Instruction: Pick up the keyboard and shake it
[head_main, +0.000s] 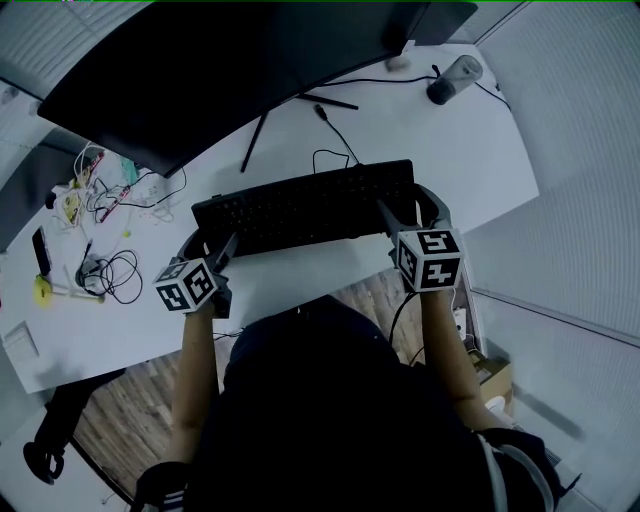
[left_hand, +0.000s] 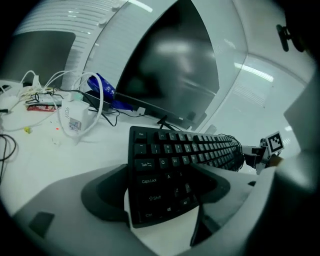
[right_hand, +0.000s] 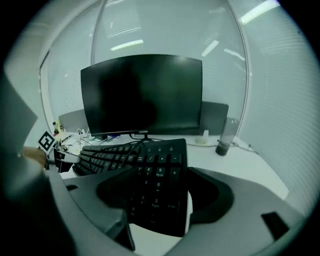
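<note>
The black keyboard (head_main: 305, 207) lies crosswise over the near edge of the white worktop (head_main: 470, 150), just in front of the person, with a gripper at each end.

The left gripper (head_main: 212, 245) has its jaws closed partway onto the keyboard's left end. In the left gripper view, one jaw lies over the keys beside Caps Lock and Shift. The other sits behind the board (left_hand: 185, 155), which fills the gap between them.

The right gripper (head_main: 408, 210) grips the number-pad end (right_hand: 145, 165) in the same way, with one jaw over the keys and one beneath. I cannot tell whether the keyboard is clear of the worktop.

Beyond it stands a dark monitor (head_main: 230, 60). A tangle of cables (head_main: 110, 270) lies at the far left, and a dark tumbler (head_main: 455, 78) stands at the far right.
</note>
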